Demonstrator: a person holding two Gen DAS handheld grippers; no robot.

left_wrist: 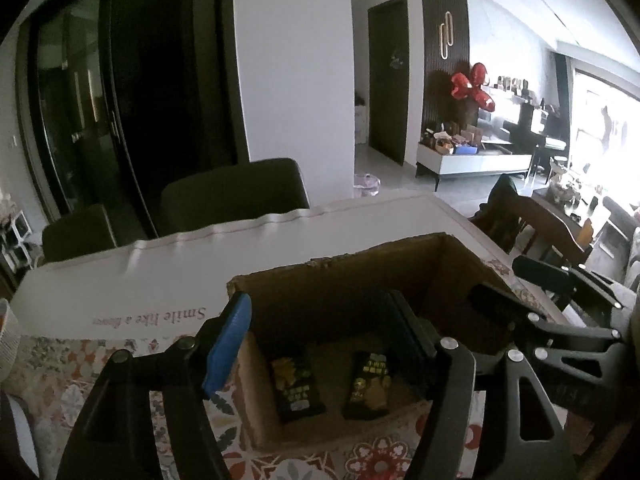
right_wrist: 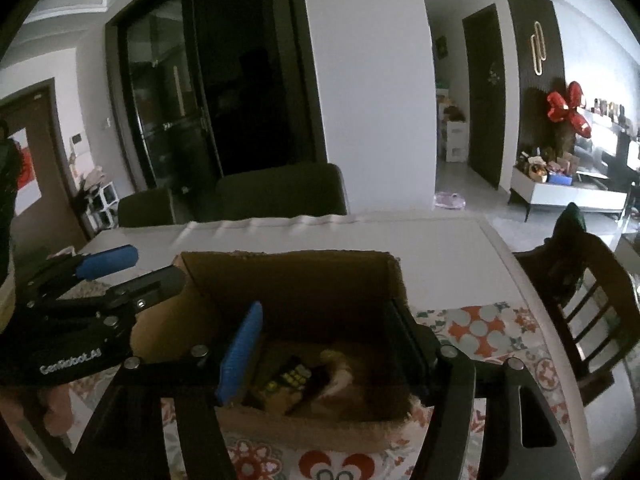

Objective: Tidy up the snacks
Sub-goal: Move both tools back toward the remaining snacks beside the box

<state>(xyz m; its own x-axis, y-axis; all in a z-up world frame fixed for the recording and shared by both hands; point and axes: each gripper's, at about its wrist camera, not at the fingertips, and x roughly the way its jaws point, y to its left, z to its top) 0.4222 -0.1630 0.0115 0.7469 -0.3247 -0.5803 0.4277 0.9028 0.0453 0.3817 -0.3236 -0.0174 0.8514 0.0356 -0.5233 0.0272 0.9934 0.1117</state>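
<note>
While both tongs (left_wrist: 316, 344) (right_wrist: 324, 344) gape empty over the box (left_wrist: 400, 252), only the left view shows two snack packets (left_wrist: 296, 388).

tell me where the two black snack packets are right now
In the left wrist view, both black snack packets lie side by side on the cardboard box floor.

Table (left_wrist: 360, 216), white top, part covered by floral patterned cloth (right_wrist: 488, 328). Two dark upholstered chairs (left_wrist: 236, 192) at far edge; wooden slat-back chair (right_wrist: 580, 300) at right. Red balloon flower (left_wrist: 472, 86) above white low cabinet (left_wrist: 476, 162). Dark glass doors (right_wrist: 172, 92).
</note>
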